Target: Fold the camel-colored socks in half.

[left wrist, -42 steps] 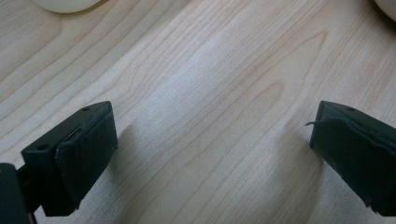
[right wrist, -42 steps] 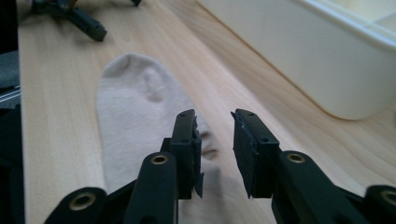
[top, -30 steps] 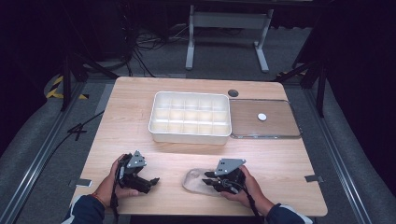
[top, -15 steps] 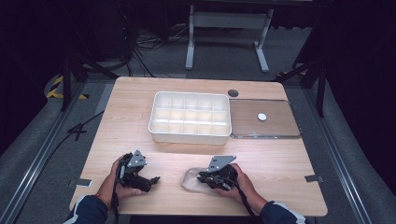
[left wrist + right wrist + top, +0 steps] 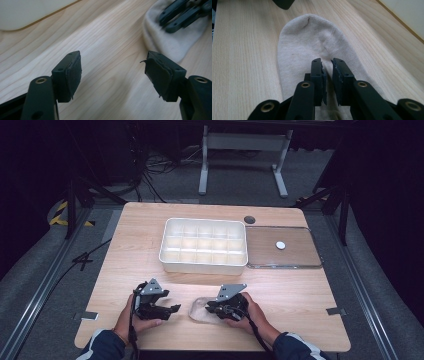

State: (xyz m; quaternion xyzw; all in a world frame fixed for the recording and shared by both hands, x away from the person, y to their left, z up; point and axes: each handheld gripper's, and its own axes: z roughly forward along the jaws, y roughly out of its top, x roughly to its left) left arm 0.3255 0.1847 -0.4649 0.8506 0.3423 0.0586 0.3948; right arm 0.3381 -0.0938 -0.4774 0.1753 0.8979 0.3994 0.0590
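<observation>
High view: sock (image 5: 201, 311) flat on table (image 5: 300, 285) near front edge, right tool (image 5: 214, 308) on its heel end, left tool (image 5: 170, 309) just beside the toe.

Left gripper view: jaws have just been closing, still apart, nothing between; should slide onto the toe first.

Right gripper view: jaws nearly closed, pinching a fabric ridge; keep it pinned.

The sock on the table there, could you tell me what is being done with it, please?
A person is working a pale sock lying flat on the wooden table with two hand-held tongs. The right tongs are nearly closed, pinching a fold of the sock's fabric. The left tongs sit beside the sock's other end with nothing between the jaws, which have just been closing. The white compartment tray behind looks empty.
</observation>
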